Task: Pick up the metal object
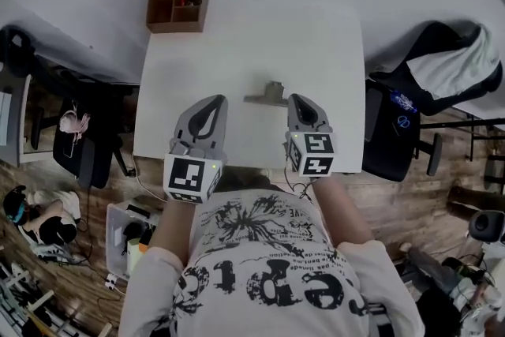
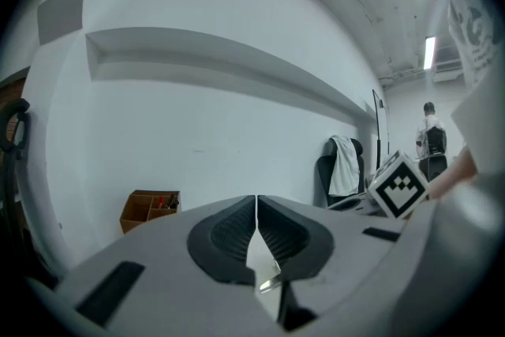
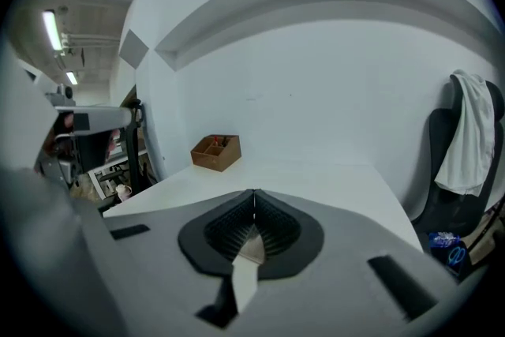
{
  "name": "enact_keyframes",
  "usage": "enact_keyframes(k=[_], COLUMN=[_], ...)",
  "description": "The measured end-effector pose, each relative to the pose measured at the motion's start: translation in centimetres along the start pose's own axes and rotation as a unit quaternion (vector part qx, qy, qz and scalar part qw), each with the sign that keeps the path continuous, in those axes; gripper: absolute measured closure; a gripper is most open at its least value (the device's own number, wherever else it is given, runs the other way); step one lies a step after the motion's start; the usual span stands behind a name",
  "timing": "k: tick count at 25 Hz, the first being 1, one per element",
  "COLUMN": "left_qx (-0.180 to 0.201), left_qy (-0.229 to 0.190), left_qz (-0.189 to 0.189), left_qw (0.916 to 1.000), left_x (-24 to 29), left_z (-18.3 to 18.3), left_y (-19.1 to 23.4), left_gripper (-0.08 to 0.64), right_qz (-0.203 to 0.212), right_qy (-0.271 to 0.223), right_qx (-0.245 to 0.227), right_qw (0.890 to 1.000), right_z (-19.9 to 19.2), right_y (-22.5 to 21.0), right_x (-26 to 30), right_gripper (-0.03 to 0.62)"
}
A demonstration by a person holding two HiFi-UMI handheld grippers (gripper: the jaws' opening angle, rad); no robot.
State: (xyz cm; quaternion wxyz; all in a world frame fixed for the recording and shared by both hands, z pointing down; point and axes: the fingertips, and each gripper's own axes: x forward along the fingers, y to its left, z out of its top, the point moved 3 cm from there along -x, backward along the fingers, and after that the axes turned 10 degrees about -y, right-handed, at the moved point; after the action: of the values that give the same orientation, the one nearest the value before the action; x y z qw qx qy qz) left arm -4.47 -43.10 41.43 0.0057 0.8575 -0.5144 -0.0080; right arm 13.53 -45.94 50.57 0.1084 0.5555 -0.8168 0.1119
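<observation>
White table (image 1: 237, 67) beneath and ahead of both tools. Brown wooden compartment box (image 1: 177, 5) at the far edge, well ahead of the left tool (image 1: 215, 100) and a little to its outer side.

Jaws of the left tool pressed together along one seam, nothing between them. Alongside it, about level, the right tool (image 1: 297, 99): jaws likewise closed flat on each other, empty.

Lying flat on the table in the gap between the two tool tips, the metal object (image 1: 267, 96), not yet gripped. Long axis crosswise to both tools, running from one tip toward the other. Short raised tab on the side away from the tools. Right-hand end just beside the right tool's tip, possibly touching; hard to tell from above. Left-hand end clearly apart from the left tool.

Judgement: right tool the nearer, so the likelier one for the pick. Needs its jaws opened first, then a short sideways move inward to straddle the narrow width of the metal object rather than its length.
</observation>
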Motion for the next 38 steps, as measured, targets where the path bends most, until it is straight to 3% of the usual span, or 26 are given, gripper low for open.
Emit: enact_keyframes(k=[2,7,10,14,22,27,35,38], left_qx=[0.005,-0.009,-0.016,-0.008,-0.012,-0.018,-0.015,-0.012], left_qy=[-0.008,-0.004,0.021,0.04,0.072,0.079,0.08,0.075], left_qz=[-0.012,-0.027,-0.041,-0.054,-0.063,-0.065,-0.071,-0.067], left_qw=[0.9999,0.9996,0.9988,0.9977,0.9953,0.9946,0.9941,0.9948], left_x=[0.9,2.6,3.3,4.0,4.9,5.1,4.6,4.4], left_z=[-0.3,-1.4,-2.7,-4.6,-7.5,-8.2,-8.3,-7.6], left_y=[1.5,4.7,6.0,7.5,10.2,11.5,11.8,11.9], left_gripper=[0.548,0.548,0.548,0.548,0.548,0.548,0.548,0.548], right_qz=[-0.009,-0.04,-0.069,-0.094,-0.13,-0.142,-0.138,-0.124], right_qy=[0.028,0.089,0.121,0.178,0.244,0.263,0.282,0.267], right_qx=[0.008,0.037,0.063,0.087,0.103,0.098,0.092,0.073], right_qw=[1.0,0.995,0.988,0.976,0.956,0.949,0.945,0.953], right_z=[-1.4,-4.6,-6.6,-9.8,-13.1,-13.6,-13.8,-12.4], right_y=[0.1,0.3,0.0,-0.5,-0.6,-0.7,-0.9,-0.3], right_x=[1.8,5.9,7.8,9.8,11.6,12.2,12.4,12.0], right_gripper=[0.596,0.43,0.346,0.296,0.305,0.308,0.31,0.311])
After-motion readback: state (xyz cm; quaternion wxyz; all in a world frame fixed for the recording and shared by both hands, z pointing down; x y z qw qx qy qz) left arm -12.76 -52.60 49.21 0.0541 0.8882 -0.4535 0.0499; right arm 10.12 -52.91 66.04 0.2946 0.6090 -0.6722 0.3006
